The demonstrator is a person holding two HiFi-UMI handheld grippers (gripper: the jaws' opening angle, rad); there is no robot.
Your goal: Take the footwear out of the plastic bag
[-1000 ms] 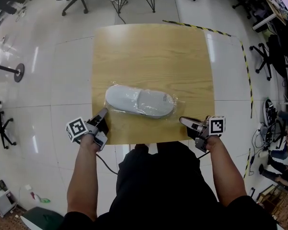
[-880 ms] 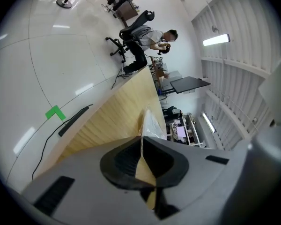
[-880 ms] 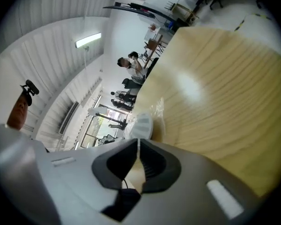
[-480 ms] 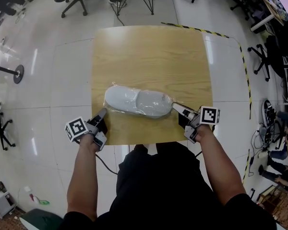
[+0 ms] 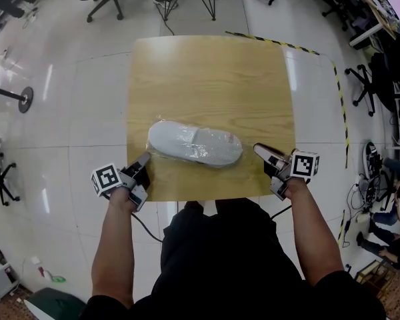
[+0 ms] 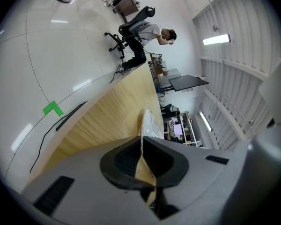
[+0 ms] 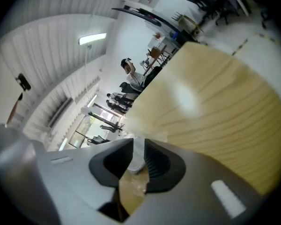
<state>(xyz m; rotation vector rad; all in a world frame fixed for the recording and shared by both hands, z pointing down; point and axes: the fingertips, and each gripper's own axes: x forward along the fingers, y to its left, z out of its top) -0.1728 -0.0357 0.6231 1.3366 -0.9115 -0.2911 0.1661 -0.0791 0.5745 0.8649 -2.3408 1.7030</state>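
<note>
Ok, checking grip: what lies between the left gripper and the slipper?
The edge of the plastic bag, pinched by the left gripper and running to the slipper: left gripper view.

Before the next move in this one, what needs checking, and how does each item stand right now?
1. Left gripper pinches the bag edge: ok, jaws shut on the film.
2. Right gripper has a grip: not ok; its jaws have just been opening, nothing is pressed between them, and it sits just off the bag's right end.
3. Slipper out of the bag: not ok, it lies fully wrapped.
4. Bag's opening faces the right gripper: cannot tell.
5. Bag rests wholly on the table: ok.
</note>
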